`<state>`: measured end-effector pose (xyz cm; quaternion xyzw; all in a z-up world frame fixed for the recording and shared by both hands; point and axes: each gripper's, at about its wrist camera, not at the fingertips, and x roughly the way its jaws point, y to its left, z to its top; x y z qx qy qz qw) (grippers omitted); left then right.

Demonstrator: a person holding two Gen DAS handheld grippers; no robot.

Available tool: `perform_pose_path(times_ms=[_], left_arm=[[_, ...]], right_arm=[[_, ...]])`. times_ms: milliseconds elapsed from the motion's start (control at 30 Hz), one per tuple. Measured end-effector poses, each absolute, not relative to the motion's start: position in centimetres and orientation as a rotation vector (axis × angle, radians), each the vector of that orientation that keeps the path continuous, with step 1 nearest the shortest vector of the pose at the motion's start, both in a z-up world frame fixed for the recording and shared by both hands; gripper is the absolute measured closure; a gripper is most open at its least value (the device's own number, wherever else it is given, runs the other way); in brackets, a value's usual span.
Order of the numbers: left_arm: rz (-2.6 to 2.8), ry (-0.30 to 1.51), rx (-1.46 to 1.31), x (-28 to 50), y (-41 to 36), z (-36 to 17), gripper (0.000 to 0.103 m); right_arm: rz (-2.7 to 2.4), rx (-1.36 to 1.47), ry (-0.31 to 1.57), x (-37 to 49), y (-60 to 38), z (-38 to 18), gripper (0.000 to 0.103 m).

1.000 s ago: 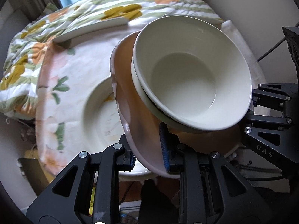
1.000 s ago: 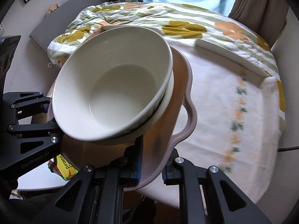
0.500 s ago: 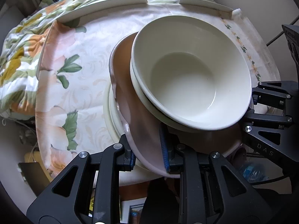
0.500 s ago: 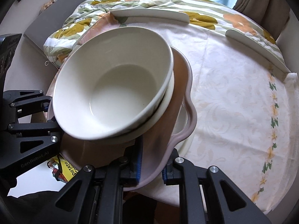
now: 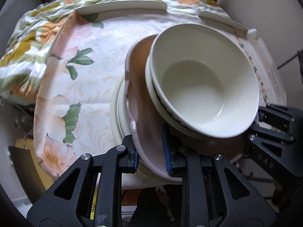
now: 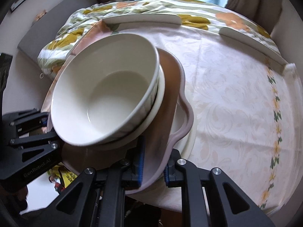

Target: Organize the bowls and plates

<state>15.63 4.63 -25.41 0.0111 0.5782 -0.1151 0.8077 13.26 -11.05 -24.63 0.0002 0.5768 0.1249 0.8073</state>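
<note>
Pink plate (image 5: 144,113), clamped at opposite rims by the left gripper (image 5: 150,154) and right gripper (image 6: 153,163), carries two nested bowls (image 5: 204,87) above a cream plate (image 5: 118,117) on the tablecloth (image 6: 227,98). Any tilt could slide the bowls off.

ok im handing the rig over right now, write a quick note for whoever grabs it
Left gripper: shut on the rim of the pink plate.
Right gripper: shut on the opposite rim of that plate.
On the pink plate: two nested white bowls, tilted.
Below it, on the tablecloth, sits a cream plate; the pink one is just above or on it, contact unclear.
Done: bowls nested, load brought over the cream plate.
Left: settle it level, release both grippers. Two flat plates remain at the far edge.
</note>
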Motion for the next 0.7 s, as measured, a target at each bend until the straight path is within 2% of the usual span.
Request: perform_pose_path(times_ms=[267,700], left_arm=[[-0.15,1.199,-0.062,15.0,5.0,-24.9,0.084],[-0.125,1.181,-0.019,14.4,5.0,-23.2,0.083]], right_arm=[[0.203,0.09,1.221,12.9,-11.6,-24.1,0.088],[0.095,0.149,1.164,11.4,-12.6,-21.9,0.088]])
